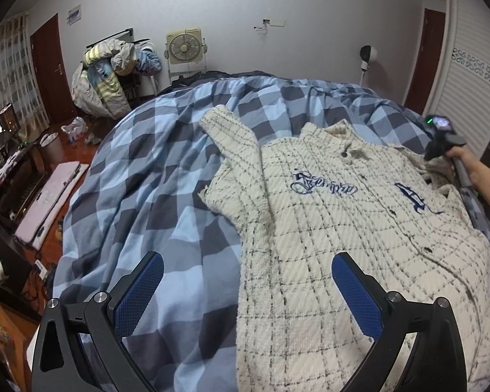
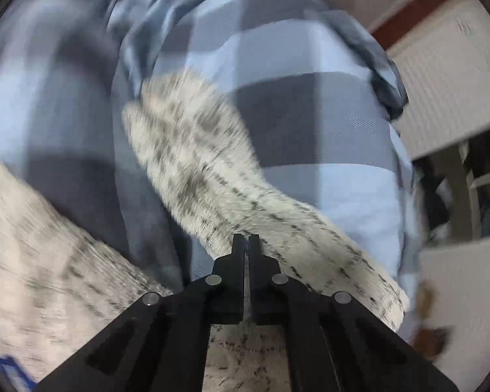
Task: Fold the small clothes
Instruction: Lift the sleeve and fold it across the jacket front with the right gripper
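A cream checked jacket (image 1: 343,228) with blue embroidered lettering lies spread, front up, on the blue checked bed cover (image 1: 147,179). One sleeve (image 1: 232,140) sticks out toward the far left. My left gripper (image 1: 247,256) hovers open above the jacket's near left edge, nothing between its blue pads. My right gripper (image 1: 436,150), held by a person's hand (image 1: 473,166), points down at the jacket's far right side. In the blurred right wrist view, the right gripper (image 2: 246,238) is shut, its tips pinching the edge of the other sleeve (image 2: 196,163).
A heap of laundry (image 1: 111,68) on a chair and a box fan (image 1: 183,47) stand against the far wall. A white wardrobe (image 1: 467,75) rises at the right. On the left floor are a lit screen (image 1: 0,134) and a bin (image 1: 50,145).
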`<act>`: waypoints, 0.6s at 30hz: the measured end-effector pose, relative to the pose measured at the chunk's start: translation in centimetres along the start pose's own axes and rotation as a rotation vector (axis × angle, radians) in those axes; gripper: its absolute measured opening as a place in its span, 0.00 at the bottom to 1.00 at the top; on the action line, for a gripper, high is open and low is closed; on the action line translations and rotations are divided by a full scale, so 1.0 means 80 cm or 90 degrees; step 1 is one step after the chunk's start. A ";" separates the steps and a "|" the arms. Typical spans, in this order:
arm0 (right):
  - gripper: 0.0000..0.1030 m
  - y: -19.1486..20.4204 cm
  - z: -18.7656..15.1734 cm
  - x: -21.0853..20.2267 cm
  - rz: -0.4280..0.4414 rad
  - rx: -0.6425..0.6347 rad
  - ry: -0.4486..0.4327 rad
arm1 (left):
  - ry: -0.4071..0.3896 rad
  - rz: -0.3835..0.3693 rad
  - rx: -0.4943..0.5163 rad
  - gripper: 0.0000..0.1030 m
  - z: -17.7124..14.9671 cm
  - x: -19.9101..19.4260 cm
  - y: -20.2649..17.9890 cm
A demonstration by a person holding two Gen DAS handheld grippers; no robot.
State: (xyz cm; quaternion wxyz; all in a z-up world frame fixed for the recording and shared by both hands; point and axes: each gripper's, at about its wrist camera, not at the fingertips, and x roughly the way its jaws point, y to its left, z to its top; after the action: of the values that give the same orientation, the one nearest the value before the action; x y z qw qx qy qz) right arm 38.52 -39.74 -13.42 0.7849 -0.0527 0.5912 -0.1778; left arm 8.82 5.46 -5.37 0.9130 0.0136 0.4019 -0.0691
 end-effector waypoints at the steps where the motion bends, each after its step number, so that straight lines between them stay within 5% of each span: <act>1: 0.00 -0.025 0.005 -0.018 0.028 0.051 -0.020 | -0.003 -0.002 0.000 1.00 0.001 -0.001 -0.001; 5: 0.00 -0.110 0.010 -0.086 0.087 0.179 -0.101 | -0.019 -0.015 0.000 1.00 0.003 -0.011 -0.003; 9: 0.06 -0.111 0.003 -0.130 0.056 0.105 -0.154 | -0.029 -0.021 -0.001 1.00 0.002 -0.020 -0.003; 10: 0.28 -0.104 0.003 -0.128 0.059 0.083 -0.130 | -0.031 -0.018 0.001 1.00 0.002 -0.020 -0.003; 11: 0.64 -0.094 0.007 -0.120 0.067 0.077 -0.109 | -0.032 -0.016 0.001 1.00 0.002 -0.020 -0.003; 12: 0.78 -0.082 0.009 -0.112 0.080 0.077 -0.096 | -0.030 -0.015 0.000 1.00 0.002 -0.020 -0.001; 15: 0.85 -0.042 0.000 -0.093 0.094 0.067 -0.106 | -0.021 -0.014 -0.006 1.00 0.003 -0.014 0.004; 18: 0.85 0.000 0.010 -0.054 0.029 0.026 -0.080 | -0.009 -0.007 -0.011 1.00 0.002 -0.004 0.008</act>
State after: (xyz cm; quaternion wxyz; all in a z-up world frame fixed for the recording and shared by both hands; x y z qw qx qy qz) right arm 38.27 -38.35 -9.25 0.8253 -0.0342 0.5380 -0.1684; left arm 8.83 6.08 -5.08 0.9154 0.0028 0.3962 -0.0706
